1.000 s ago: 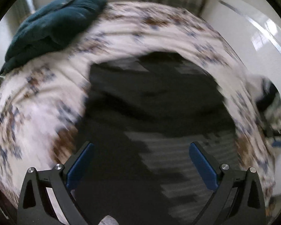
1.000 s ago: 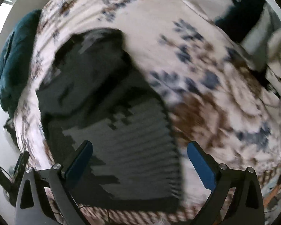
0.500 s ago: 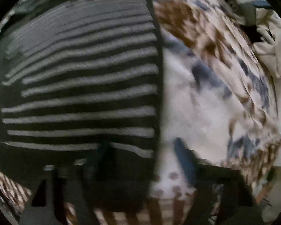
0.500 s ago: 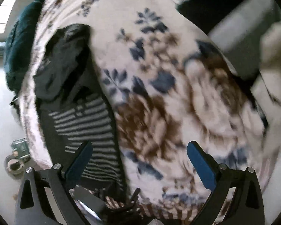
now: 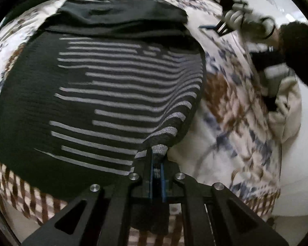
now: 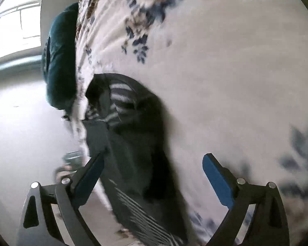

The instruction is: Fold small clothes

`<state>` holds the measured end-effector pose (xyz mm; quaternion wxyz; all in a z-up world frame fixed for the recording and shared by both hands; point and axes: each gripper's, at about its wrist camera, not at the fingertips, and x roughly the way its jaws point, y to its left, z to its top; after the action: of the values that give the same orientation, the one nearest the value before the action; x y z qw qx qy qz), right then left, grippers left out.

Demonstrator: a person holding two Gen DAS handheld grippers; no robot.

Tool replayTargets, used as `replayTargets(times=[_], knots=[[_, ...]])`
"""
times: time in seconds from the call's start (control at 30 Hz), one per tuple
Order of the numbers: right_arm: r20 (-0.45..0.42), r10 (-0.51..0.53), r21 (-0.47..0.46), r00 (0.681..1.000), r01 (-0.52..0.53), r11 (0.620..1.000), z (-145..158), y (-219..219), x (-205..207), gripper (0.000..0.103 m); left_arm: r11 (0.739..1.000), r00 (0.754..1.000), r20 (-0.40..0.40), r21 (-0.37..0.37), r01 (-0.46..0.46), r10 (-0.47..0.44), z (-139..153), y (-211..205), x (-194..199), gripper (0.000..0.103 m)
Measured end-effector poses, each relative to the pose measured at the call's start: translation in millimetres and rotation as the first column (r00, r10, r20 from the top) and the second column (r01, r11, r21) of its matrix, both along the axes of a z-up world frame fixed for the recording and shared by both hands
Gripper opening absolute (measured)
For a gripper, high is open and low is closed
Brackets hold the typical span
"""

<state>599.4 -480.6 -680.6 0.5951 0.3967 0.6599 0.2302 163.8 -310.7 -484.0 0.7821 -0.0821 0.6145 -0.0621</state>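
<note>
A black garment with grey stripes [image 5: 113,94] lies spread on a floral bedspread [image 5: 232,123]. My left gripper [image 5: 157,157] is shut on the garment's near right corner, and the cloth puckers up into the jaws. In the right wrist view the same garment [image 6: 133,143] lies along the bed's left edge. My right gripper [image 6: 154,164] is open and empty, its blue pads [image 6: 216,178] over the garment's far end and the bedspread [image 6: 225,71]. The other gripper shows far off in the left wrist view [image 5: 225,26], blurred.
A dark teal cushion [image 6: 59,61] lies at the bed's far end. A pile of cream and dark clothes [image 5: 283,86] lies on the right of the bed. The floor [image 6: 26,133] with small items [image 6: 71,160] lies left of the bed.
My left gripper came down to the garment's near right corner and shut on it. My right gripper swung away over the bedspread toward the garment's far end and stayed open.
</note>
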Motion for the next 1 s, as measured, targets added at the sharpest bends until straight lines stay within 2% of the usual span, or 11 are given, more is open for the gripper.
replayTargets(times=[0.07,0.17,0.27,0.3,0.33,0.37,0.43,0.53,0.73,0.87,1.0], knots=[[-0.02,0.04,0.05,0.999,-0.039,0.998,-15,16,13,0.098,1.0,1.0,0.015,0.002,-0.018,0.017,8,5,5,0.004],[-0.018,0.128,0.006,0.992,-0.128,0.992,-26,41,20,0.099,0.999,0.999,0.033,-0.014,-0.035,0.036,19,15,6,0.004],[0.003,0.182,-0.04,0.983,-0.182,0.983,-23,59,25,0.097,0.998,0.998,0.041,-0.03,-0.051,0.052,28,32,7,0.004],[0.016,0.194,-0.053,0.981,-0.193,0.98,-19,64,26,0.082,0.998,0.998,0.044,-0.03,-0.051,0.052,31,35,6,0.004],[0.036,0.217,-0.086,0.976,-0.213,0.973,-13,69,27,0.039,0.998,0.997,0.048,-0.03,-0.053,0.055,34,40,5,0.004],[0.039,0.235,-0.119,0.971,-0.229,0.966,-9,73,29,0.022,0.998,0.997,0.052,-0.032,-0.06,0.062,36,42,5,0.004],[0.039,0.233,-0.19,0.972,-0.222,0.956,0,78,31,0.01,0.996,0.995,0.059,-0.042,-0.079,0.081,43,54,2,0.004],[0.044,0.241,-0.276,0.969,-0.22,0.936,26,88,35,0.009,0.991,0.989,0.084,-0.058,-0.117,0.122,57,77,-3,0.004],[0.067,0.292,-0.398,0.954,-0.243,0.885,113,144,48,0.009,0.963,0.963,0.092,-0.122,-0.241,0.253,72,152,-10,0.003],[0.071,0.342,-0.471,0.937,-0.271,0.84,160,211,56,0.009,0.912,0.929,0.047,-0.211,-0.351,0.368,65,217,-12,0.004],[0.044,0.359,-0.527,0.932,-0.284,0.801,174,296,70,0.009,0.84,0.879,-0.007,-0.291,-0.458,0.477,54,286,-15,0.003]])
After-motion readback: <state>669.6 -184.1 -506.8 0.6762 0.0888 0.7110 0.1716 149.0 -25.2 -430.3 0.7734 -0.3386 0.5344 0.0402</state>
